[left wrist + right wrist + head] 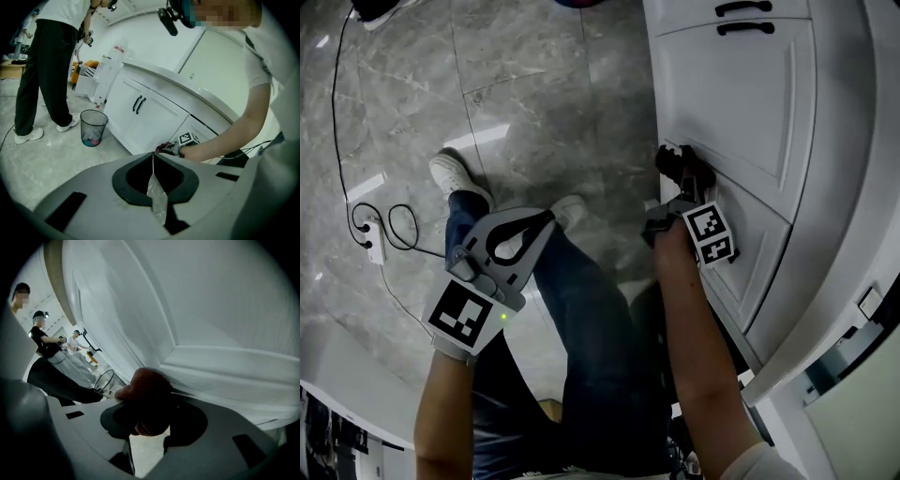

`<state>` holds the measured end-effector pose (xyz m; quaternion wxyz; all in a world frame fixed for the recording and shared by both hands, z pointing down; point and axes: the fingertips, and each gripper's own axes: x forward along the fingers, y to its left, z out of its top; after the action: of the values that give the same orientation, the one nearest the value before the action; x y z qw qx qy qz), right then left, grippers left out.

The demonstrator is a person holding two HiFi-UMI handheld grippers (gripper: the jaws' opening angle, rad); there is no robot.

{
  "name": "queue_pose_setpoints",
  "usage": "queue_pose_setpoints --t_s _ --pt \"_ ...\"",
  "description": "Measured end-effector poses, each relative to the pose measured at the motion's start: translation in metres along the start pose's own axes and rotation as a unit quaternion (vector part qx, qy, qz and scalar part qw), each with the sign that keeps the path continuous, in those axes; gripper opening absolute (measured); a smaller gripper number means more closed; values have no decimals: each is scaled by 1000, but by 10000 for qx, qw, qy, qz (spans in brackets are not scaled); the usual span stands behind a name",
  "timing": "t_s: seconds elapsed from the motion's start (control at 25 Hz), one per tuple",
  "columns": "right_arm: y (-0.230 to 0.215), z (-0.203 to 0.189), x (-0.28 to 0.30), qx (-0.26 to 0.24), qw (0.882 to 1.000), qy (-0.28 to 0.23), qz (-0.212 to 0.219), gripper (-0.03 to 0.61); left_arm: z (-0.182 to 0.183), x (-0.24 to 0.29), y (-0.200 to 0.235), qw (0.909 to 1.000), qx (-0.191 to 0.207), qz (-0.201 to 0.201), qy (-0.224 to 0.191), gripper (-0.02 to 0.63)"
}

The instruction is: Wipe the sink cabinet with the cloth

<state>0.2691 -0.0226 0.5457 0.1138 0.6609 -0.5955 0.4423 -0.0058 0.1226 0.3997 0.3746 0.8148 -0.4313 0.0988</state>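
The white sink cabinet point(741, 103) fills the right of the head view, with panelled doors. My right gripper point(682, 180) is shut on a dark reddish-brown cloth point(677, 164) and presses it against the lower left edge of a door panel. In the right gripper view the cloth point(147, 392) bulges between the jaws and touches the door moulding point(225, 366). My left gripper point(546, 220) hangs over the floor, away from the cabinet, its jaws closed with nothing between them. The left gripper view looks across at the cabinet point(150, 117) and the right gripper point(171, 147).
Black door handles point(745, 19) sit at the cabinet's top. A power strip with cable point(370, 234) lies on the grey marble floor at left. A mesh waste bin point(93, 127) stands by the cabinet, and another person point(42, 65) stands beyond it. The person's legs and shoes point(459, 178) are below.
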Motion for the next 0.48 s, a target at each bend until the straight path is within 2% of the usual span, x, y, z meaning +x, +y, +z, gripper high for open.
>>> queue_pose_setpoints --t_s 0.16,0.36,0.48 --pt "-8 -4 9 45 9999 -14 -128 144 -2 7 6 9999 111 -80 34 12" --pt "-13 -15 30 526 9984 66 -218 143 -5 15 15 9994 253 -203 117 12" --pt "-15 -22 42 643 9976 53 -269 143 -6 20 22 9991 309 -254 126 12"
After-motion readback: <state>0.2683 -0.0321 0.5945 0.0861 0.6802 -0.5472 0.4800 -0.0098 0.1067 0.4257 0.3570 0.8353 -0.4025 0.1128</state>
